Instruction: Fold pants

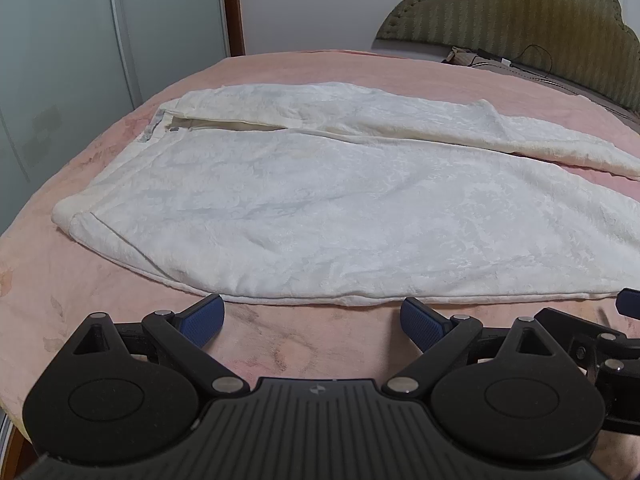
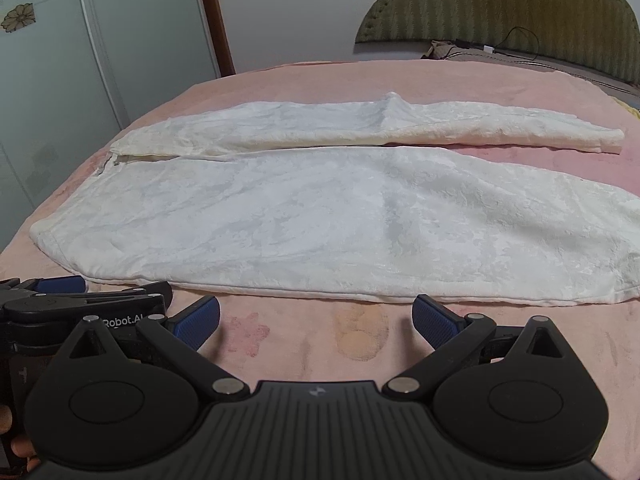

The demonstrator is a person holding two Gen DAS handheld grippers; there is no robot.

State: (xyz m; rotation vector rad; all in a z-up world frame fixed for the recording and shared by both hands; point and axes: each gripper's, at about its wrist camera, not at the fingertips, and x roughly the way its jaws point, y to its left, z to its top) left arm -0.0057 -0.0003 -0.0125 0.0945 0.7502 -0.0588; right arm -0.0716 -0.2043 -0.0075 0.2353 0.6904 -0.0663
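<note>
White textured pants [image 1: 328, 216] lie spread flat on a pink bed blanket [image 1: 312, 344], waistband to the left, both legs running to the right and slightly apart. The right wrist view shows the same pants [image 2: 320, 224] with the far leg ending at a hem on the right. My left gripper [image 1: 312, 318] is open just short of the pants' near edge, its blue pads holding nothing. My right gripper [image 2: 316, 316] is open too, also just before the near edge. The left gripper's body [image 2: 80, 304] shows at the lower left of the right wrist view.
A green padded headboard [image 2: 500, 16] stands at the far right, with dark cables [image 2: 520, 60] and a small pouch lying before it. Mirrored wardrobe doors [image 2: 100, 60] with flower decals line the left side. Pink blanket [image 2: 360, 76] extends beyond the pants.
</note>
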